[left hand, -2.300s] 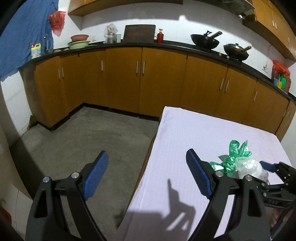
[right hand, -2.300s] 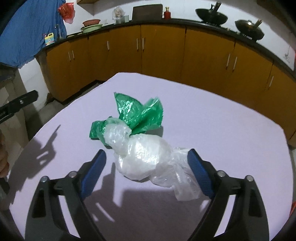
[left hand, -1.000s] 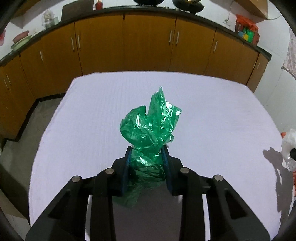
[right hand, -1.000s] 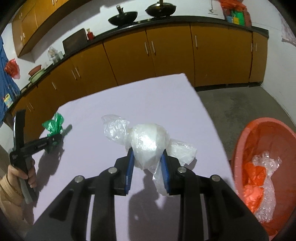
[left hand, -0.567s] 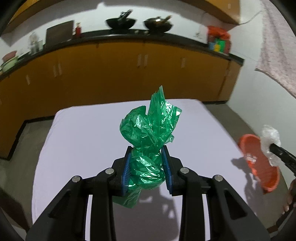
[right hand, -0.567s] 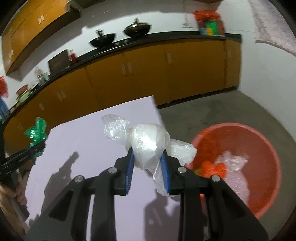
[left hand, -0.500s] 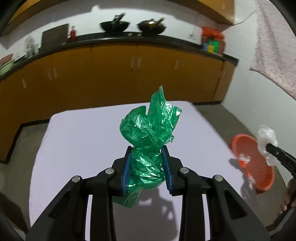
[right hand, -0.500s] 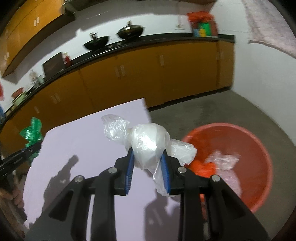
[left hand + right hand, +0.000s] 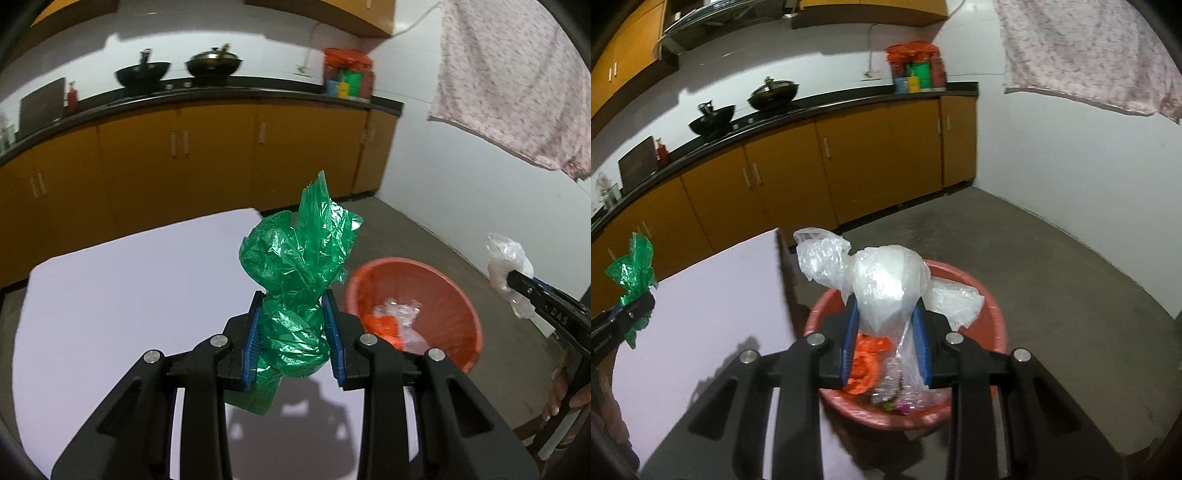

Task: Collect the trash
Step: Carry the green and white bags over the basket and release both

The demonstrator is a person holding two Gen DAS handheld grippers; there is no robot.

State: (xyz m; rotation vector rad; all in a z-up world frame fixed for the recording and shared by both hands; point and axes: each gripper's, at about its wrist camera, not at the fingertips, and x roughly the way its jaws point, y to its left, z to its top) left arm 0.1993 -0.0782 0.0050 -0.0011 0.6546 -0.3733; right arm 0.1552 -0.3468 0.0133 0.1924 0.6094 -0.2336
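Observation:
My left gripper (image 9: 293,325) is shut on a crumpled green plastic bag (image 9: 295,266) and holds it above the white-covered table (image 9: 110,295). My right gripper (image 9: 886,328) is shut on a knotted clear plastic bag (image 9: 886,280) and holds it over the orange basin (image 9: 991,306) on the floor. The basin holds orange and clear scraps. In the left wrist view the basin (image 9: 436,288) lies right of the table, with the right gripper and clear bag (image 9: 508,262) beyond it. The green bag also shows at the left of the right wrist view (image 9: 629,273).
Orange kitchen cabinets (image 9: 184,155) with a black counter run along the far wall, with two woks (image 9: 214,64) on top. A patterned cloth (image 9: 517,92) hangs at the upper right. Grey concrete floor (image 9: 1052,266) surrounds the basin.
Both grippers have swung to the right with their bags. The right gripper with the clear bag now hangs over the orange basin; the left now views the table's right end and the basin.

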